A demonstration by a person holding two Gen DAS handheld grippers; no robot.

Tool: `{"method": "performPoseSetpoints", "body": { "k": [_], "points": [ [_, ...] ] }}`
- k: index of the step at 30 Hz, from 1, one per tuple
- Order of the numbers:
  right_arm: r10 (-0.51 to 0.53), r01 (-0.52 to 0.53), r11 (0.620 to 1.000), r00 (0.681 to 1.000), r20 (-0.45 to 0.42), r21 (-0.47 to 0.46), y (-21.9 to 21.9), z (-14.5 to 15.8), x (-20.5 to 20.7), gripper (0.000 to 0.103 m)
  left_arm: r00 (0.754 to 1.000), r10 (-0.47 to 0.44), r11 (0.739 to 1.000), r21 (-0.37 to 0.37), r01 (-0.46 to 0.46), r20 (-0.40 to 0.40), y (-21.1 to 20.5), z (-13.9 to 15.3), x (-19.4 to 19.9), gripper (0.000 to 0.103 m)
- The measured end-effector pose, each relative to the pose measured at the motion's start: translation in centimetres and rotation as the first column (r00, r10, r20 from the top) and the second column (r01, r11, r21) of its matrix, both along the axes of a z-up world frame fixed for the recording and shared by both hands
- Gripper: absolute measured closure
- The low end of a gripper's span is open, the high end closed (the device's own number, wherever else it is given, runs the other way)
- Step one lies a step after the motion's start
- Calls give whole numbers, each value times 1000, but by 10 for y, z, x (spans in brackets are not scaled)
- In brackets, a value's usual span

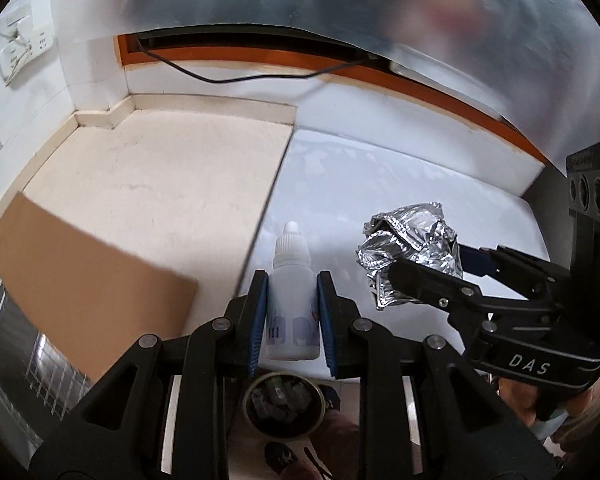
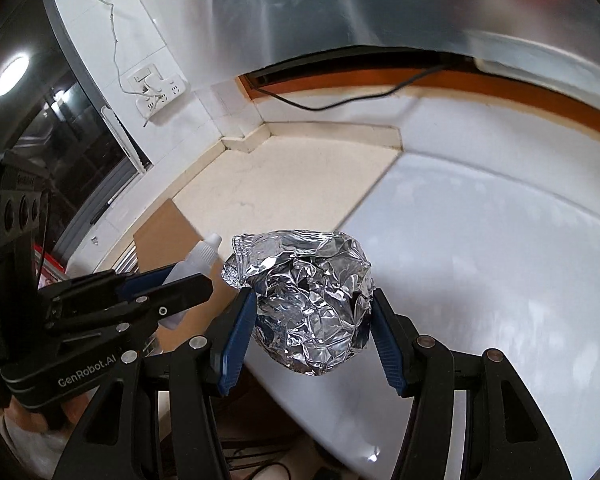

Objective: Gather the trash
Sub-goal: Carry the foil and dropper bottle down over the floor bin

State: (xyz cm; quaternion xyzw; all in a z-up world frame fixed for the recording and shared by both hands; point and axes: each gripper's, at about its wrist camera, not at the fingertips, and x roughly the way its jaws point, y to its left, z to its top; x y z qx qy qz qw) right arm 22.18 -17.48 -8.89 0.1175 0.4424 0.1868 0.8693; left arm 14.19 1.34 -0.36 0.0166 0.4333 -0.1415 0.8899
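My left gripper (image 1: 292,280) is shut on a small white dropper bottle (image 1: 293,304), cap pointing forward, held above the counter's front edge. My right gripper (image 2: 314,296) is shut on a crumpled ball of aluminium foil (image 2: 308,300), also held in the air. In the left wrist view the right gripper (image 1: 428,268) comes in from the right with the foil ball (image 1: 412,248). In the right wrist view the left gripper (image 2: 188,276) sits at the left with the bottle (image 2: 202,258). A round trash bin (image 1: 284,410) with dark contents lies below, between the left gripper's arms.
A brown cardboard sheet (image 1: 84,288) lies at the left over a metal sink rack (image 1: 32,356). The beige counter (image 1: 160,184) meets a white surface (image 1: 400,184). A black cable (image 1: 228,76) runs along the back wall. A wall socket (image 2: 160,92) hangs at the left.
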Motion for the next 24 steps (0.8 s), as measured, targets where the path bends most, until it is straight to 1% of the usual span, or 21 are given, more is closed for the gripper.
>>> {"method": "performPoseSetpoints", "body": {
  "k": [4,6,11,14,17,21,24],
  "points": [
    [-47,46,999,999,-27,-2,5,-4,-58,47,1000,-21,1000,-5,21,1,5,-10,-43,82],
    [-58,57,998,998,-38,-10,6,-7,-89,47,1000,-28,1000,-10,28,-10,8,-20,-65,82],
    [-68,65,997,993,-95,-38,11,-25,-148,47,998,-30,999,-33,29,-49,14,-44,-105,82],
    [-43,35,997,990,-134,-62,15,-41,-178,47,998,-24,999,-36,22,-63,14,-59,-123,82],
    [0,-15,996,986,-167,-87,20,-60,-199,47,995,2,1000,-28,-4,-96,12,-81,-137,82],
    [65,-92,988,975,-214,-122,24,-91,-212,47,987,50,997,-48,-58,-150,9,-114,-153,82],
    [108,-145,979,966,-236,-145,26,-120,-222,47,982,82,995,-40,-90,-172,2,-142,-160,82]
  ]
}}
